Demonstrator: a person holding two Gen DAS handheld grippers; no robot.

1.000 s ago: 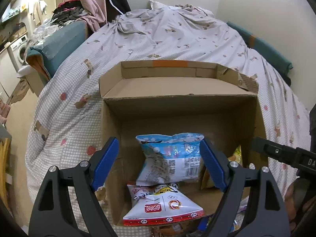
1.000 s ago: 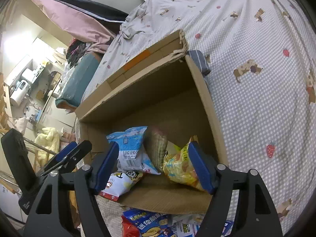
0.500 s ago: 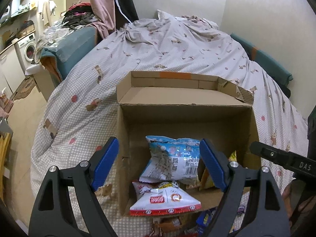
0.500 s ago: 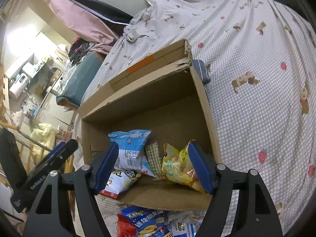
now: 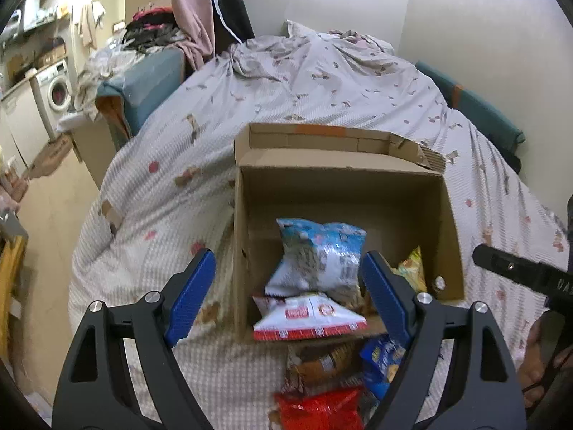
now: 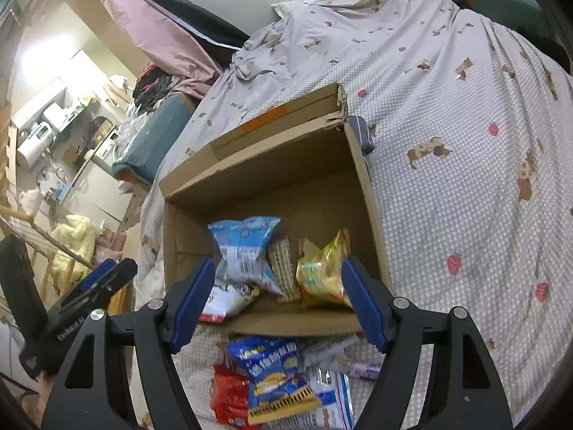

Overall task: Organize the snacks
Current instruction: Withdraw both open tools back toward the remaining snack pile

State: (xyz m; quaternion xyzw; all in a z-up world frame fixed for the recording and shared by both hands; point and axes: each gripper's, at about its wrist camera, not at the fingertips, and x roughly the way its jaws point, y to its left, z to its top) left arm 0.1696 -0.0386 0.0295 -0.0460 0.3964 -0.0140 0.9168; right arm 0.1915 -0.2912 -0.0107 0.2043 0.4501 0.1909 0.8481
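brown cardboard box [image 5: 343, 193], light blue snack bag [image 5: 318, 254], yellow one [image 6: 322, 268], white dotted bedsheet [image 6: 465, 179] with strawberries n dogs

The brown corrugated cardboard box [image 5: 343, 193] looks matt and a bit rough, torn ragged at one flap corner. Light blue crinkly snack bag [image 5: 318, 254] inside is glossy plastic film, same for the shiny yellow foil-looking packet [image 6: 322, 272] and the white-and-red glossy pouch [image 5: 308, 317]. The loose red wrapper [image 5: 318, 412] and blue printed chip bag [image 6: 275, 376] out front are slick film too. Bedspread [image 6: 465, 107] is soft woven cloth with a waffle-ish texture. Both grippers, left [image 5: 286, 294] and right [image 6: 277, 301], are matt black plastic with ribbed blue pads [image 5: 191, 295] and small bright metal screws.
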